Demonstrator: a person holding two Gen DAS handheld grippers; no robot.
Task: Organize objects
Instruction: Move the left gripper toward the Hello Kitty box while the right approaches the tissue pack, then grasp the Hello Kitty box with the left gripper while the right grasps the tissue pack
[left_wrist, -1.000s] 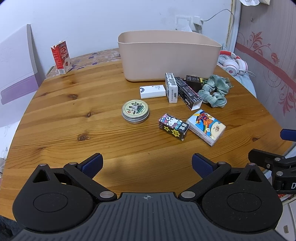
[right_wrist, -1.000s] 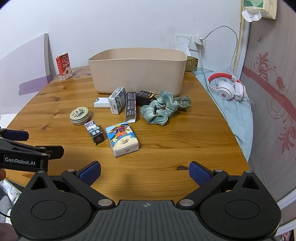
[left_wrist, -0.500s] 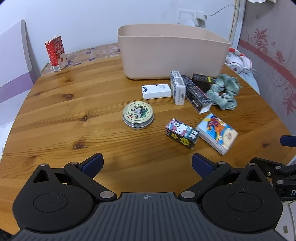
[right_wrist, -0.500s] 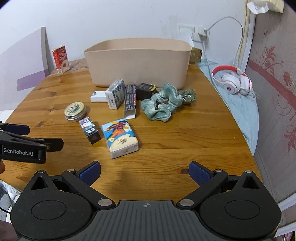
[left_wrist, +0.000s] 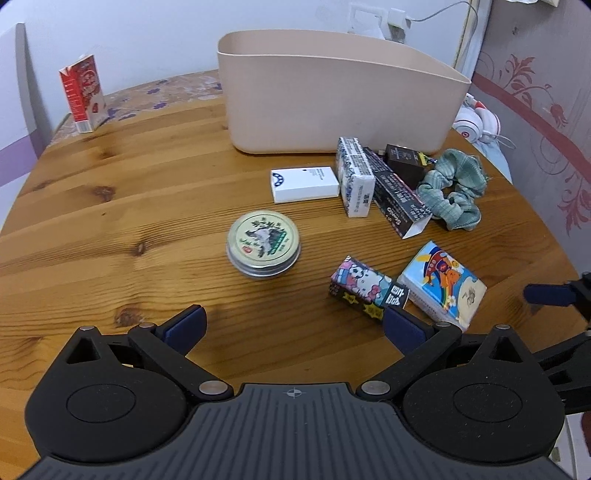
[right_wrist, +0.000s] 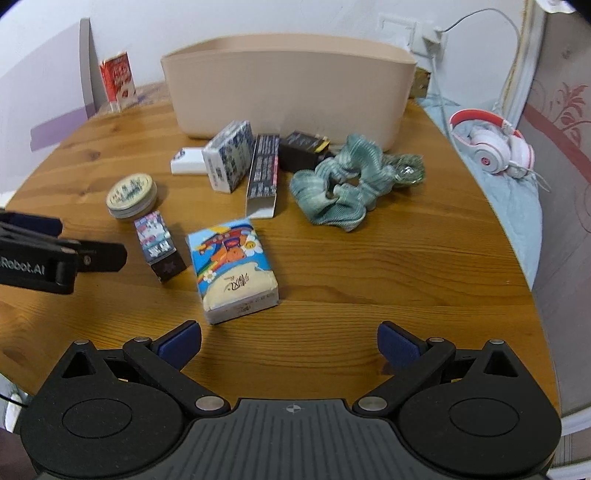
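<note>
Wooden worktop (left_wrist: 110, 206) carries a tin (left_wrist: 263, 248), small boxes, a tissue pack (right_wrist: 231, 269) and a scrunchie (right_wrist: 341, 188), all lying outside and just before the beige bin (left_wrist: 332, 107); left tool (left_wrist: 293, 326) and right tool (right_wrist: 290, 341) gape wide, holding nothing.

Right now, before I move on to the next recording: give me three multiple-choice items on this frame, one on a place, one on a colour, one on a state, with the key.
1. Where is the round tin?
A. inside the bin
B. on the table, left of the cartoon-cat box
C. on the headphones

2. What colour is the scrunchie?
A. green
B. red
C. black

3. How is the left gripper?
A. shut on the tin
B. open, holding nothing
C. shut on the tissue pack

Key: 1 B, the tin sits on bare wood beside the cartoon-cat box, clear of the beige bin. 2 A, its fabric is pale green. 3 B, its fingers stand wide apart with only table between them.
</note>
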